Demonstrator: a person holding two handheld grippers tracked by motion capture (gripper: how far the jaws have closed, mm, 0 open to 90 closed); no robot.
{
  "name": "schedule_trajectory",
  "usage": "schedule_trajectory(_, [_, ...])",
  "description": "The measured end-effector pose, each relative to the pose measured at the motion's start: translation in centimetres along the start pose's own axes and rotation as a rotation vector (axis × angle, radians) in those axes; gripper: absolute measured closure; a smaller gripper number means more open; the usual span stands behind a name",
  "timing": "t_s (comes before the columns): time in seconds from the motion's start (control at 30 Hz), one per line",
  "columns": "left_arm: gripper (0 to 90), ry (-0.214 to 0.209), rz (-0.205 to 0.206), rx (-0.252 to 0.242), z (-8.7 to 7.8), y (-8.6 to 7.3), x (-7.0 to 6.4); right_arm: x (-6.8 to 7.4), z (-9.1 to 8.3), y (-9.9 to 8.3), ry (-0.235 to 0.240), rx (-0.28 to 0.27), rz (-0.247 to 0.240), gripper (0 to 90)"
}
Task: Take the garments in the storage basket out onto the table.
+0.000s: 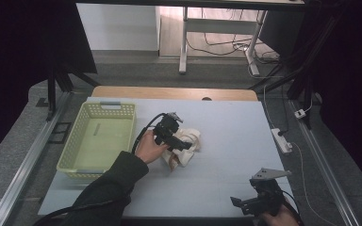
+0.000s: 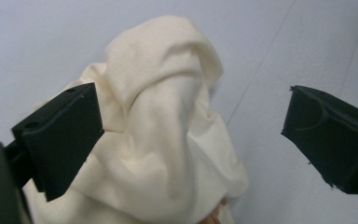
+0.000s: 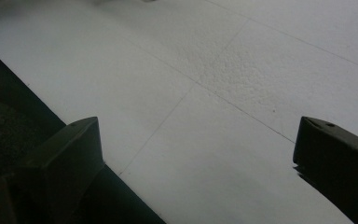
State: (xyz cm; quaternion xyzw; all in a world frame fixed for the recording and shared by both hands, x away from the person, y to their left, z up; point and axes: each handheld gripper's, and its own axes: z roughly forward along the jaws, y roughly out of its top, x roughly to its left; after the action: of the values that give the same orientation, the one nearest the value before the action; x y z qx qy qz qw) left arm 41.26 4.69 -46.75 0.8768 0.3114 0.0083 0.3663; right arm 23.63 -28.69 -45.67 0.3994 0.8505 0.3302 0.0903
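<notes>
Hovering over a crumpled cream cloth (image 1: 187, 145) near the middle of the table (image 1: 226, 136), the left gripper (image 1: 181, 143) had its jaws spread wide, one on each side of the bunched fabric and not yet pinching it. In the left gripper view the cloth (image 2: 163, 140) rose as a soft hump between the two black jaws, nearer the left-hand one and possibly brushing it, while the other jaw stood apart over bare table.

The step in hand looked like the approach for a grasp, with the cloth lying just right of a pale yellow basket (image 1: 70, 160) that sat on the left side of the table. The next move would likely call for lowering the jaws around the raised fold and closing on a thick part of it, so the fabric would not slip out.

The cloth was a loose heap, so its direction was weak; its longer side seemed to run from near-left to far-right, with the tallest fold toward the far end.

The right gripper (image 1: 245, 202) rested low at the near right edge, jaws also spread wide, holding nothing.
</notes>
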Motion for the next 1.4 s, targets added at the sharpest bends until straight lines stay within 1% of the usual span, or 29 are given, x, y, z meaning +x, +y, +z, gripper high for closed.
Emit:
schedule_trajectory(0.07, [2.3, 0.000, 0.003, -0.005, -0.4, -0.2, -0.1, 0.0, 0.0, 0.0, 0.000, 0.000, -0.001, 1.3])
schedule_trajectory(0.1, [2.0, 0.000, 0.010, -0.003, -0.7, -0.4, -0.2, 0.0, 0.0, 0.0, 0.000, -0.001, 0.000, 1.3])
schedule_trajectory(0.13, [1.8, -0.006, 0.007, -0.010, -0.8, -0.5, -0.2, 0.0, 0.0, 0.0, 0.000, -0.001, -0.001, 1.3])
schedule_trajectory(0.27, [0.5, -0.025, 0.018, -0.019, -1.5, -1.2, -0.4, 0.0, 0.0, 0.0, 0.001, 0.001, 0.001, 1.3])
schedule_trajectory(0.33, [0.4, -0.053, 0.023, -0.024, -1.7, -1.5, -0.5, 0.0, 0.0, 0.0, 0.001, 0.002, 0.001, 1.3])
schedule_trajectory(0.4, [1.1, -0.065, 0.022, -0.027, -2.0, -1.8, -0.6, 0.0, 0.0, 0.0, 0.003, 0.004, 0.001, 1.3])
schedule_trajectory(0.47, [1.1, -0.066, 0.024, -0.030, -2.3, -2.1, -0.8, 0.0, 0.0, 0.0, 0.002, 0.004, 0.000, 1.3])
schedule_trajectory(0.63, [1.0, -0.090, 0.022, -0.041, -3.1, -2.9, -1.1, 0.0, 0.0, 0.0, 0.001, 0.003, -0.002, 1.2])
schedule_trajectory(0.77, [0.3, -0.088, 0.034, -0.034, -3.9, -3.7, -1.4, 0.0, 0.0, 0.0, 0.001, 0.002, -0.003, 1.3])
schedule_trajectory(0.97, [0.0, -0.100, 0.019, -0.057, -5.5, -5.2, -1.9, 0.0, 0.0, 0.0, 0.002, 0.003, -0.003, 1.3])
schedule_trajectory(1.07, [0.0, -0.111, 0.004, -0.072, -6.5, -6.2, -2.1, 0.1, 0.0, 0.0, 0.000, 0.009, -0.003, 1.3])
schedule_trajectory(1.27, [0.0, -0.112, -0.017, -0.100, -8.5, -8.2, -2.6, 0.1, 0.0, 0.1, 0.000, 0.008, -0.002, 1.3])
schedule_trajectory(1.4, [0.0, -0.113, -0.039, -0.125, -9.9, -9.7, -2.8, 0.1, 0.1, 0.1, 0.000, 0.010, -0.002, 1.3])
